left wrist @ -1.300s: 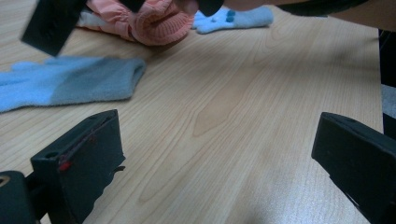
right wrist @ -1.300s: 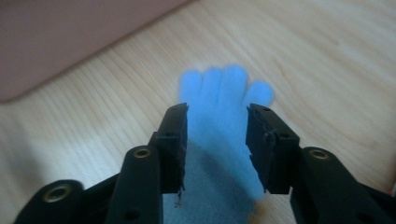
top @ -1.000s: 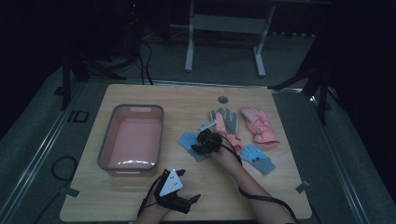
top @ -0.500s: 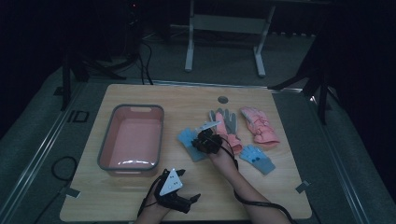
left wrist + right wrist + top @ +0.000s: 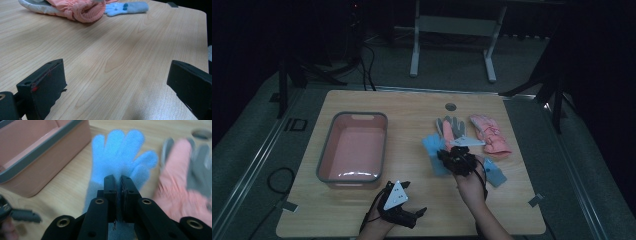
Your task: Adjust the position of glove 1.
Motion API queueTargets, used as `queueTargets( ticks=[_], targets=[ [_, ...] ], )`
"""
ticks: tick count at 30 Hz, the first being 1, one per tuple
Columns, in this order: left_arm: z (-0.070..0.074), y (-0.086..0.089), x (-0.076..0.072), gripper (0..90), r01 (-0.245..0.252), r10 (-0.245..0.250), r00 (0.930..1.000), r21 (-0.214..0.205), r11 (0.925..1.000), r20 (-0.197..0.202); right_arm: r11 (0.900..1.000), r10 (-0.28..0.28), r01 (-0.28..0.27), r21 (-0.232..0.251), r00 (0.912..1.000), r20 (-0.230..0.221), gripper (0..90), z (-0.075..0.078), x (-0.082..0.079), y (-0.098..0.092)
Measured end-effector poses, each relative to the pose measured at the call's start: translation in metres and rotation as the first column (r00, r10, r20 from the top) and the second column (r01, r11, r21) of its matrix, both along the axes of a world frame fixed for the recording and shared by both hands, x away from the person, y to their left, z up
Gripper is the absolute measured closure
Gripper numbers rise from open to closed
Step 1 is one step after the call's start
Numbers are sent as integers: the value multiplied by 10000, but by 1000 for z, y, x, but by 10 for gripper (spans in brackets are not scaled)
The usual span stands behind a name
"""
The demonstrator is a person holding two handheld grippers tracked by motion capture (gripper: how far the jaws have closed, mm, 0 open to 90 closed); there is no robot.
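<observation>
readable text on the gloves: none can be made out
readable text on the pink basin: none
readable text on the grippers: none
mark beside the table: on the dark floor mat point(image 5: 296, 124), just left of the table's far left corner, a pale outlined mark that looks like the letters ID; too small and dim to be sure of the reading
brands, numbers, signs elsewhere: none legible
</observation>
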State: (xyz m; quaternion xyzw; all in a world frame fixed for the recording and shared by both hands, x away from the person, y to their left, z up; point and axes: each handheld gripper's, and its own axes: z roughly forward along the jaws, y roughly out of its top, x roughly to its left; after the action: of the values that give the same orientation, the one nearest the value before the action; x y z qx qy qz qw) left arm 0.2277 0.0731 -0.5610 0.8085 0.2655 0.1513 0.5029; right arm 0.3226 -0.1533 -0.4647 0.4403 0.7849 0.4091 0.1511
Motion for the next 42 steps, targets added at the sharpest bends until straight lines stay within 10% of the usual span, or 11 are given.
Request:
queueTargets(
  ticks=[12,26,34,42],
  targets=[
    [0,-1,-1,21,-24,24,10000,71,10000,48,9901,-1399,1388,-225,9883,-605,846,-38,-52,-27],
    [0,-1,0,21,-23,23,10000,75,10000,30,9826,-1771,1670,-809,9742,-1400,818,-83,-55,-35],
    [0,-1,0,21,0,0,10000,62,10000,3,9870,-1589,1541,-452,9776,-1379,711,-81,-55,-36],
    [0,-1,0,21,45,-45,10000,84,10000,-6,9914,-841,838,-1009,9965,13,634,-47,-37,-56]
  ],
)
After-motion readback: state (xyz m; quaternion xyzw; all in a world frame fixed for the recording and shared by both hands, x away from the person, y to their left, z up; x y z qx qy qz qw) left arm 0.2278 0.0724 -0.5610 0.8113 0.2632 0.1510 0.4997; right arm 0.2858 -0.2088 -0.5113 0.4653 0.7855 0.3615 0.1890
